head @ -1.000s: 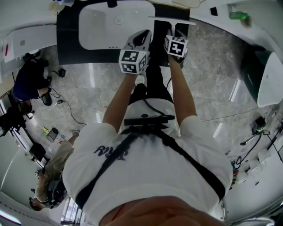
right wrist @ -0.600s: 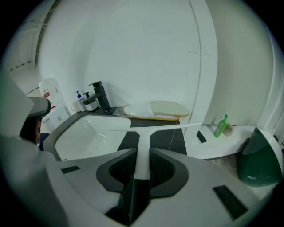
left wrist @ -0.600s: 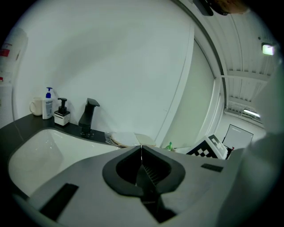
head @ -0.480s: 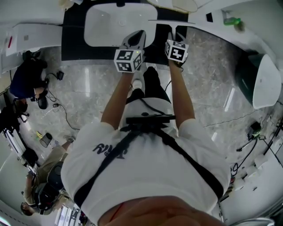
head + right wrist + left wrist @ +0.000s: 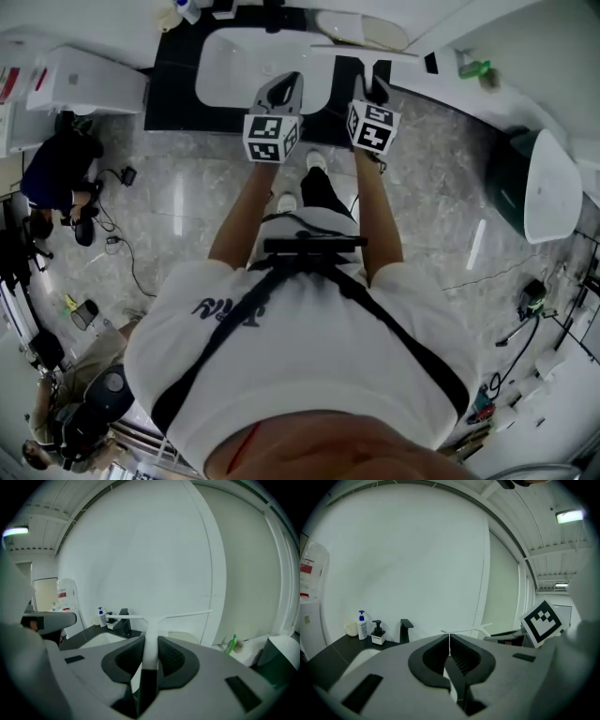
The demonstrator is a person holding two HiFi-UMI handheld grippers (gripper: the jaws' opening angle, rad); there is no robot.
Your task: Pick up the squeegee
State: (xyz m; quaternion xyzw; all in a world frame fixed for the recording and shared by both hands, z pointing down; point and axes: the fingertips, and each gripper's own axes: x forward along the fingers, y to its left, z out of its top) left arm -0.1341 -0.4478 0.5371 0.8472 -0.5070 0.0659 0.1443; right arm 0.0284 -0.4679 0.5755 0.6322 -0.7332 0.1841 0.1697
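My right gripper [image 5: 150,644] has its jaws pressed in on the white stem of the white plastic T-shaped squeegee [image 5: 154,618]. They stand partly apart only because that handle fills the gap. The thin crossbar of the blade sticks out to both sides, just beyond my fingertips. In the head view the squeegee [image 5: 366,52] hangs in the air above the right end of the white oval basin [image 5: 220,80], which is sunk in the black counter [image 5: 169,94], and it touches neither. So I judge the pick-up itself done. What is left, if anything, is to hold it steady and take it wherever it is wanted.

My left gripper [image 5: 450,641] has its jaws closed together on nothing. It sits just beside the right one, with a gap between them in the head view, left gripper [image 5: 286,89] and right gripper [image 5: 372,84].

The crossbar is the widest thing I carry, so its ends are what I watch. The plain white wall [image 5: 140,564] is close ahead. The black tap [image 5: 405,630] and the white pump bottle with a blue top [image 5: 362,624] stand at the back of the counter on the left. A green bottle [image 5: 230,645] stands on the ledge to the right. Upward and back toward me there is open room, with grey marbled floor [image 5: 441,206] below.
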